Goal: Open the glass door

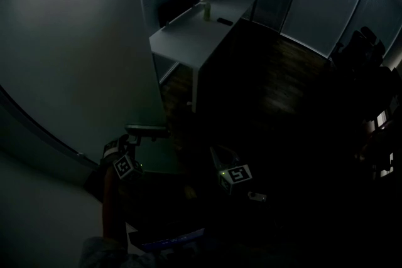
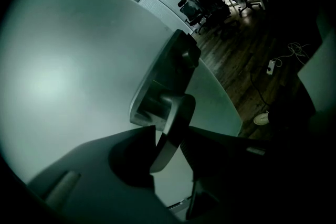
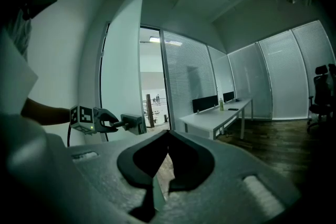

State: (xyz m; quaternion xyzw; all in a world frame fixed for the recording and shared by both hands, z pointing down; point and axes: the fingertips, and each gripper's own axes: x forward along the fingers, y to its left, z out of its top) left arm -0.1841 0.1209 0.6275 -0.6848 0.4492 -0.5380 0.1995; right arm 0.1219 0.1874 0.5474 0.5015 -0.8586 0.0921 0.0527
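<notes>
My left tongs (image 2: 172, 128) clamp the door handle (image 2: 181, 105) of the glass door (image 2: 68, 76). My right tongs (image 3: 168, 135) are closed and empty. A white surface (image 3: 210, 119) stands far right.

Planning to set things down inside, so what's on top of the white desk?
On the white desk: a green bottle and a flat dark object. The dark panel along its edge hides whatever lies behind it.

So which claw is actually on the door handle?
The left claw: it grips the door handle, while the right claw hangs free in the open, shut on nothing.
</notes>
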